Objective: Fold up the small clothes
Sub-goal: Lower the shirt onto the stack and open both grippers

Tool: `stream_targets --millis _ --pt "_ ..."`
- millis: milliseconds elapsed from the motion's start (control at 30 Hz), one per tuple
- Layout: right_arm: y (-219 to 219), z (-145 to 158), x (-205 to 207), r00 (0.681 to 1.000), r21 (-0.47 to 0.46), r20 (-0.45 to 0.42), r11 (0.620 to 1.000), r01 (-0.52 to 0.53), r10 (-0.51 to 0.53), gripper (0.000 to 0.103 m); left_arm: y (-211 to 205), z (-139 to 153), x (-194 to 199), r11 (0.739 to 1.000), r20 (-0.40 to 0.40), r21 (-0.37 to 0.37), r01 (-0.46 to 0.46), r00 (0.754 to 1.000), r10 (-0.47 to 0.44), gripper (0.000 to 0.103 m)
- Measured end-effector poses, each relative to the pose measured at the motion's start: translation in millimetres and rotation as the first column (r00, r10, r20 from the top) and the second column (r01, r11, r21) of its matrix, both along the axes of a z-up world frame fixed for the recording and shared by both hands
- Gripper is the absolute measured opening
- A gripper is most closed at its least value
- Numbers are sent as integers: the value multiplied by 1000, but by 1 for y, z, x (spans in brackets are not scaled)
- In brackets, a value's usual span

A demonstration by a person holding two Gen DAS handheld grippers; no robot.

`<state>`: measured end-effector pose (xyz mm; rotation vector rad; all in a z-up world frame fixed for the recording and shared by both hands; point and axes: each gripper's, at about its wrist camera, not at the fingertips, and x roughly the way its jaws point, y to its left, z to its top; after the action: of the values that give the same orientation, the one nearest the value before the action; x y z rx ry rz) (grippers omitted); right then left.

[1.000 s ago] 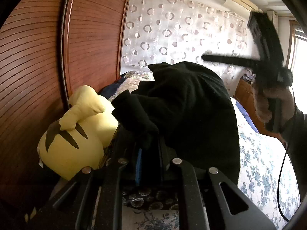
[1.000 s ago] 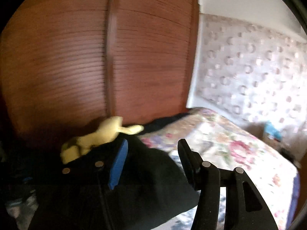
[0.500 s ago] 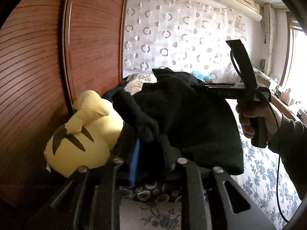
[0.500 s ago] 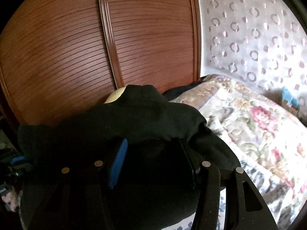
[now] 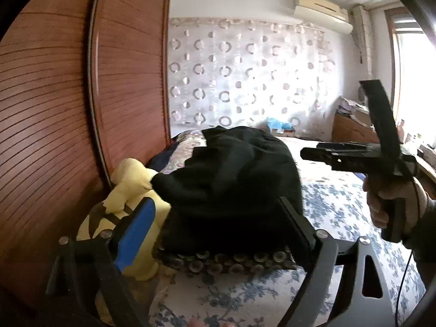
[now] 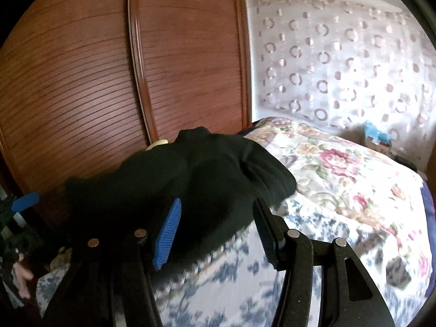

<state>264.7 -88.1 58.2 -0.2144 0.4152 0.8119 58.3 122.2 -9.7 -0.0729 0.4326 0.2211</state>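
Releasing looks like the step in hand: the left gripper (image 5: 215, 218) stands spread wide with nothing between its fingers; the right gripper (image 6: 218, 229) is also parted and empty; the one black garment (image 5: 234, 185) lies bunched near the bed's (image 5: 340, 207) head edge, beside one yellow plush toy (image 5: 128, 212); I would draw both grippers straight back, then flatten it.

Black garment (image 5: 234, 179): yellow plush toy (image 5: 130, 190) touching its left, wooden wardrobe (image 5: 68, 109) behind that; open floral bedspread (image 5: 335, 209) right of it.
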Motion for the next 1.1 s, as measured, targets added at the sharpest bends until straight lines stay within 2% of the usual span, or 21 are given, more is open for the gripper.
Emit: stream_targets --millis 67,133,300,633,933,1100 --pt "-8 -2 -19 1000 5 2 1000 18 -18 66 -7 0 -2 1000 0 -1 20 1000 -20 92" --pt "-20 -4 -42 999 14 9 999 36 -36 72 -14 -1 -3 999 -2 -3 44 999 -44 98" --pt "-48 -6 -91 994 34 26 993 109 -110 82 -38 -4 -6 995 -7 -18 99 995 -99 99" --pt "-113 -12 -184 938 103 19 934 343 -347 83 -104 1 -6 974 -11 -17 226 974 -226 99" --pt "-133 12 -259 867 176 77 862 475 -493 83 -145 47 -8 957 50 -6 289 956 -288 99" --pt "-128 20 -289 852 210 80 845 492 -517 83 -157 67 -12 961 66 19 277 958 -278 99"
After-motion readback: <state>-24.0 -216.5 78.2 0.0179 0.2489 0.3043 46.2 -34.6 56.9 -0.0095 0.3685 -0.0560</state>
